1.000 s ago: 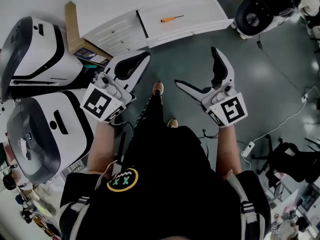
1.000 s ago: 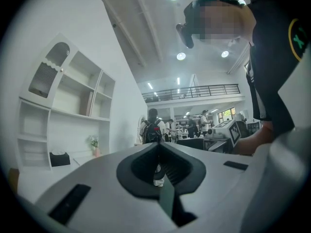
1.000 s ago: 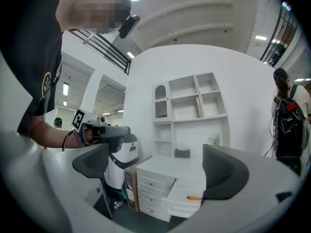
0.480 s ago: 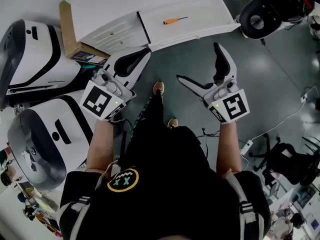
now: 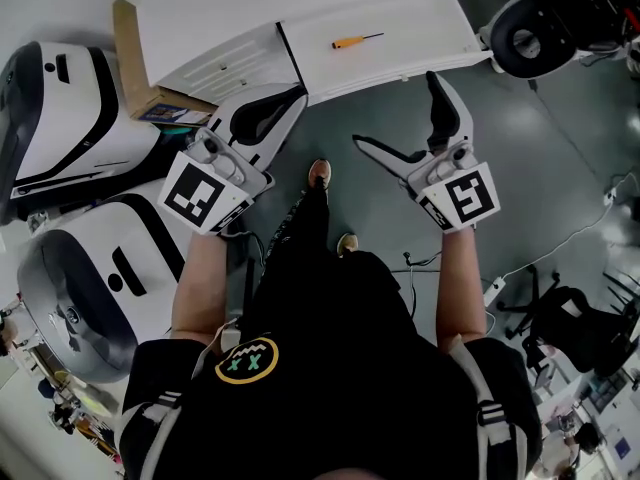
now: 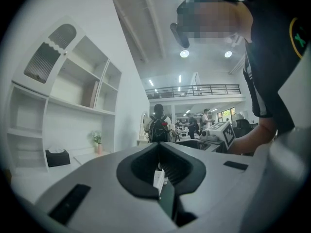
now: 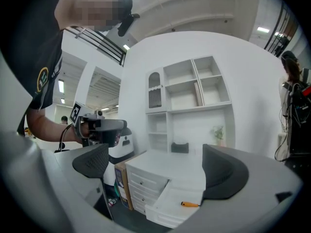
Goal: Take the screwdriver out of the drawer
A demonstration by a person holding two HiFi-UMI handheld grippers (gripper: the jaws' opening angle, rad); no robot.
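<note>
Screwdriver lying flat in the pulled-out white drawer, orange handle to the left, nothing touching it. From the right gripper view I can see it low in frame, resting on the bare drawer bottom, just inside the right-hand finger. My right gripper hangs in front of the drawer's front edge with its fingers spread wide and nothing between them, only the white cabinet and the shelf unit beyond. My left gripper is over by the closed drawers on the cabinet's left side, and its own view shows the fingers pressed together at the tips, gripping nothing. A cardboard box stands against the cabinet's left side, and two big white-and-black machines sit on the floor beside that.
</note>
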